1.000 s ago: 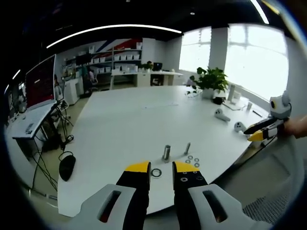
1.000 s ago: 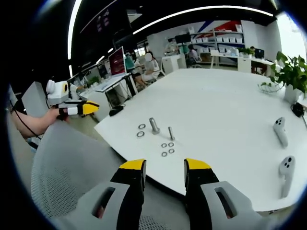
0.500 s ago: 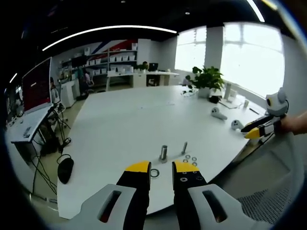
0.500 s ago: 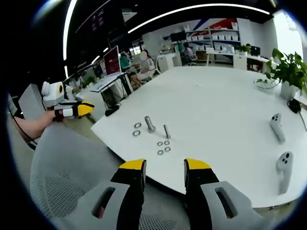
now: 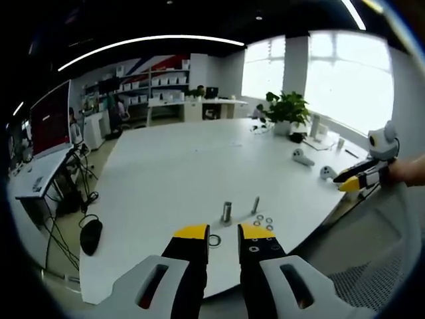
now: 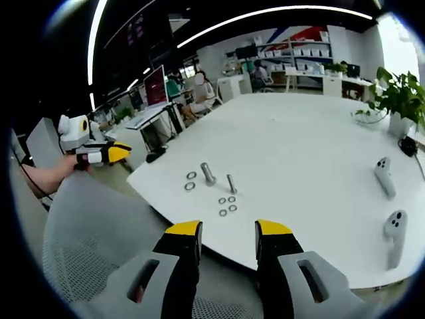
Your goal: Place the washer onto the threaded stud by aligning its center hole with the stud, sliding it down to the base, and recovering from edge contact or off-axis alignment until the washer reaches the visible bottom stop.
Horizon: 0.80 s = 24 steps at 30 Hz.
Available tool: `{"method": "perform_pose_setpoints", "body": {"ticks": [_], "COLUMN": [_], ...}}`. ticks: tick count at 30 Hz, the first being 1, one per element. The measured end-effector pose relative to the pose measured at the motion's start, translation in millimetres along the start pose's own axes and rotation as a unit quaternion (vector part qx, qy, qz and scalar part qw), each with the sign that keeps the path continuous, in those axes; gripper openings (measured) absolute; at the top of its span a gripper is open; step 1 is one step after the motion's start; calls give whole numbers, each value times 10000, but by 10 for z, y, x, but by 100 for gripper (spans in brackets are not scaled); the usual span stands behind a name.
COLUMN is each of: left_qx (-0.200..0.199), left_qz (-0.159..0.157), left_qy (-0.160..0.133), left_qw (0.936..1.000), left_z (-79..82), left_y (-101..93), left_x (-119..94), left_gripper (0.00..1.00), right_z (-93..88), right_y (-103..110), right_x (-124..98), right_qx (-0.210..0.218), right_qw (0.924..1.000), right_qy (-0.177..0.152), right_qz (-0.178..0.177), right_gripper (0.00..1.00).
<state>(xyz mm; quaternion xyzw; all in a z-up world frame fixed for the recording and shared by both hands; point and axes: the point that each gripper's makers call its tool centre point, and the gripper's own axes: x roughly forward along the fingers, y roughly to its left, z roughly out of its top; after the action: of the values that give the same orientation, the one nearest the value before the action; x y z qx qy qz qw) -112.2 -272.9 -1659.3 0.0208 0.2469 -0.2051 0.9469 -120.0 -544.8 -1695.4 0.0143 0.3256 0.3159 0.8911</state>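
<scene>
Two metal studs stand on the white table point(image 5: 172, 173): a thicker stud point(image 5: 226, 212) point(image 6: 208, 174) and a thin threaded stud point(image 5: 255, 205) point(image 6: 230, 183). Several small washers point(image 5: 264, 222) point(image 6: 227, 205) lie beside the thin stud, and a large washer point(image 5: 214, 240) lies by the thick one; in the right gripper view two large washers point(image 6: 190, 181) show. My left gripper point(image 5: 224, 234) is open and empty, just short of the table edge. My right gripper point(image 6: 228, 231) is open and empty, off the table edge. Each gripper appears in the other's view point(image 5: 362, 177) point(image 6: 99, 154).
Two white controllers point(image 6: 389, 203) lie on the table's right side. A potted plant point(image 5: 290, 111) stands at the far end. A grey mesh chair back point(image 6: 93, 246) is below my right gripper. Desks, monitors and shelves line the room.
Both views have shifted slightly with the hands. The studs and washers have not moved, and both grippers have stayed open.
</scene>
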Motion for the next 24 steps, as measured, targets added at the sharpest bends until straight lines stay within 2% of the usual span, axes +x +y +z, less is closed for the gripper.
{"method": "perform_pose_setpoints", "body": {"ticks": [2,5,13,16,18,24], "left_qx": [-19,11,-33,22,126,66], "left_qz": [16,-14,-37,-100,-263,-252], "left_qy": [-63,71,-3,223,700,637], "left_qw": [10000,10000,10000,9997,9971,9976], "left_z": [16,-25,-3,-81,-242,-217], "left_y": [10,-9,-11,-39,-102,-86], "left_x": [-13,13,1,30,62,74], "left_gripper": [15,15,15,17,21,20], "right_z": [19,23,-8,-1,9,8], "right_y": [-14,-15,-2,-9,-17,-17], "right_x": [-12,-23,-5,-12,-19,-16], "right_qx": [52,88,45,73,101,80], "right_qw": [10000,9999,10000,10000,9999,10000], "right_qy": [-70,-105,14,-14,-51,-50], "right_qz": [-24,-23,-13,-17,-22,-24], "right_gripper": [34,34,34,34,34,34]}}
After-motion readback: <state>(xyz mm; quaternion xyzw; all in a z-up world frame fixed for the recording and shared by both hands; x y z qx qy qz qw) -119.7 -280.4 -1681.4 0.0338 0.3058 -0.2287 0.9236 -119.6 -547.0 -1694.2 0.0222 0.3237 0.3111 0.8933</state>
